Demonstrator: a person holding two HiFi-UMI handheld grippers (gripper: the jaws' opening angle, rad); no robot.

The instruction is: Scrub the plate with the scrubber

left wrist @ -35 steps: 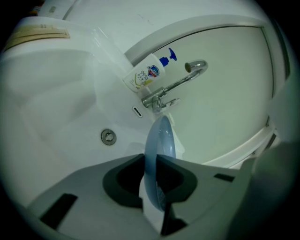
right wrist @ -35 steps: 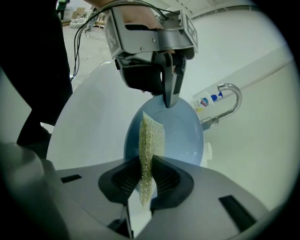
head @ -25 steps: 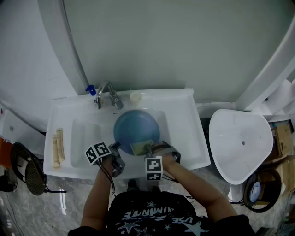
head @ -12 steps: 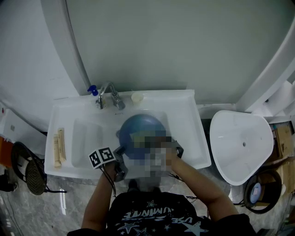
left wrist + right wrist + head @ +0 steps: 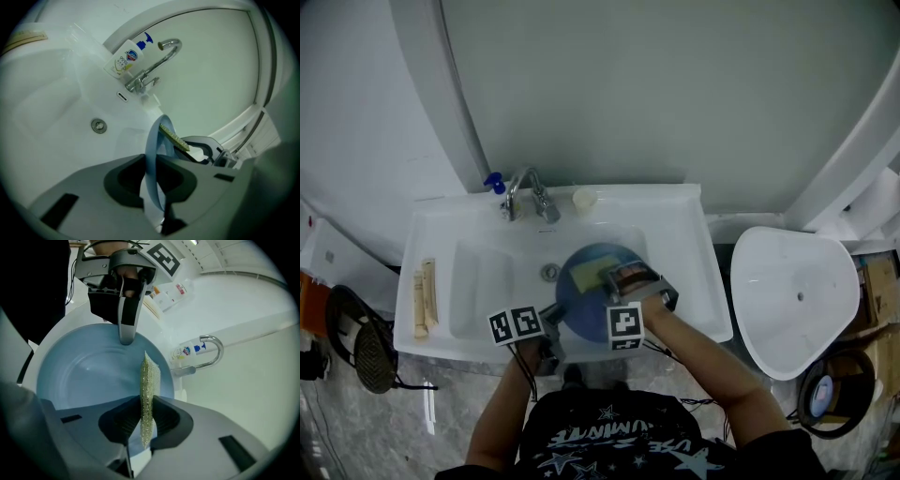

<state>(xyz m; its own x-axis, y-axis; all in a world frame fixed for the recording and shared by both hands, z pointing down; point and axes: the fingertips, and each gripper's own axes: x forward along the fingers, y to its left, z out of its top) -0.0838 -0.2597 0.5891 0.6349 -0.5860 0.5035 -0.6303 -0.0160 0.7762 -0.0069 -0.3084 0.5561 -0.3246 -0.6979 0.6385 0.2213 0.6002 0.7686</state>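
Observation:
A blue plate (image 5: 598, 298) is held over the white sink (image 5: 478, 281), tilted up on edge. My left gripper (image 5: 553, 317) is shut on its near-left rim; in the left gripper view the plate (image 5: 152, 154) runs edge-on between the jaws. My right gripper (image 5: 617, 278) is shut on a yellow-green scrubber (image 5: 587, 274) that lies against the plate's face. In the right gripper view the scrubber (image 5: 149, 390) stands upright between the jaws over the plate (image 5: 84, 373), and the left gripper (image 5: 125, 336) pinches the far rim.
A faucet (image 5: 525, 192) with a blue-capped soap bottle (image 5: 494, 181) stands at the sink's back left, and the drain (image 5: 549, 272) shows left of the plate. Pale wooden sticks (image 5: 425, 296) lie on the left ledge. A second white basin (image 5: 797, 295) stands to the right.
Both grippers, the plate and the scrubber have shifted right and nearer in the sink, uncovering the drain. The scrubber now lies higher on the plate's face.

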